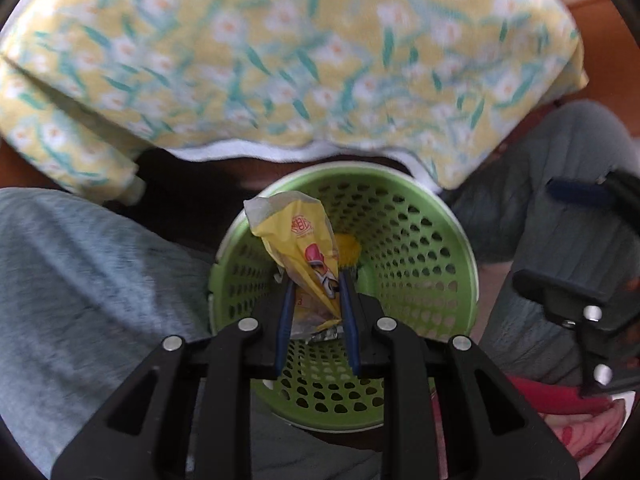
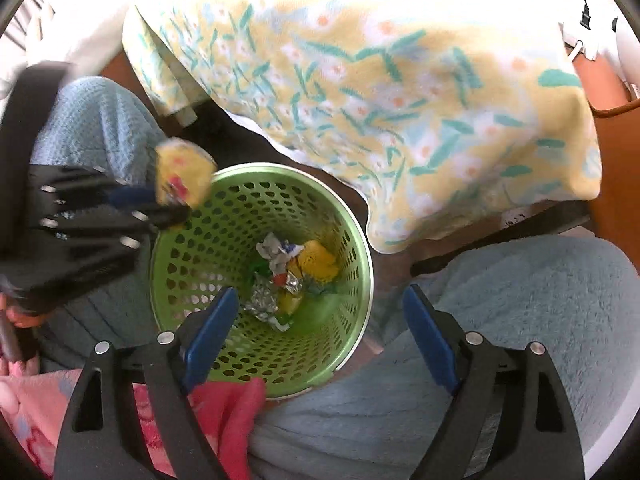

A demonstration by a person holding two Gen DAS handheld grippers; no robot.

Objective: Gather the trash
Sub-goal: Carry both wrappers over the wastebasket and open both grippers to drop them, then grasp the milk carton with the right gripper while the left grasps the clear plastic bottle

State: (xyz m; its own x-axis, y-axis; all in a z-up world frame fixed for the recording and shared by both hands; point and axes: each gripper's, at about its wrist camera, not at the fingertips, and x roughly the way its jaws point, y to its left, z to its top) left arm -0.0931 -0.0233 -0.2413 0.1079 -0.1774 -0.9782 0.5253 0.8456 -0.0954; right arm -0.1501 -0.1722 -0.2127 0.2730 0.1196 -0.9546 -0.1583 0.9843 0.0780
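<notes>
Green basket (image 2: 352, 236) holds crumpled trash (image 2: 292, 276); left fingers (image 1: 285, 312) clamp yellow wrapper (image 1: 304, 248), right fingers (image 2: 430, 344) apart.

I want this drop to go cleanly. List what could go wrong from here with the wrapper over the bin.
1. The yellow wrapper, clamped in the left gripper, hangs near the green bin's rim in the right wrist view; released there, it may fall outside.
2. The light wrapper might cling to a pad rather than drop.
3. The floral cloth hangs close beside the bin and could catch it.
</notes>
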